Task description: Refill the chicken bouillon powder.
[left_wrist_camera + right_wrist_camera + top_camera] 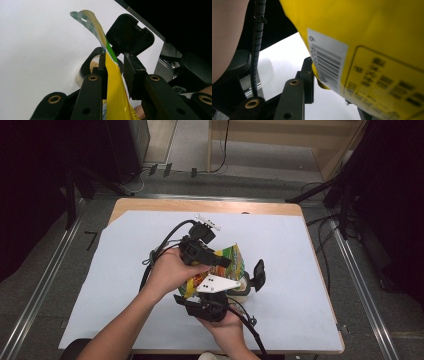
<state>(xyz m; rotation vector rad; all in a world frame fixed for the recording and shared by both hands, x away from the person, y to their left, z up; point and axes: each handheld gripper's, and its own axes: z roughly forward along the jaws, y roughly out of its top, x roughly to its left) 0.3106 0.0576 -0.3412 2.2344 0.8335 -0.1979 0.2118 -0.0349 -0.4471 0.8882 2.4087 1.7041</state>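
Observation:
A yellow and green snack pouch [232, 257] is held above the white sheet [300, 270] between both hands. My left gripper [221, 262] is shut on the pouch [115, 100] around its upper part, and the crumpled top flops past the jaws. From below, my right gripper [200, 292] is shut on the pouch [374, 37] at its bottom corner, with the far jaw hidden behind it. Just beyond stands a small clear jar [243, 285] of tan granules [93, 64] with its black flip lid [130, 35] open.
The white sheet covers most of a wooden table [200, 205]. Bare sheet [125, 270] lies left and right of the hands. Cables [160, 252] trail from the grippers. Dark stands and floor rails surround the table.

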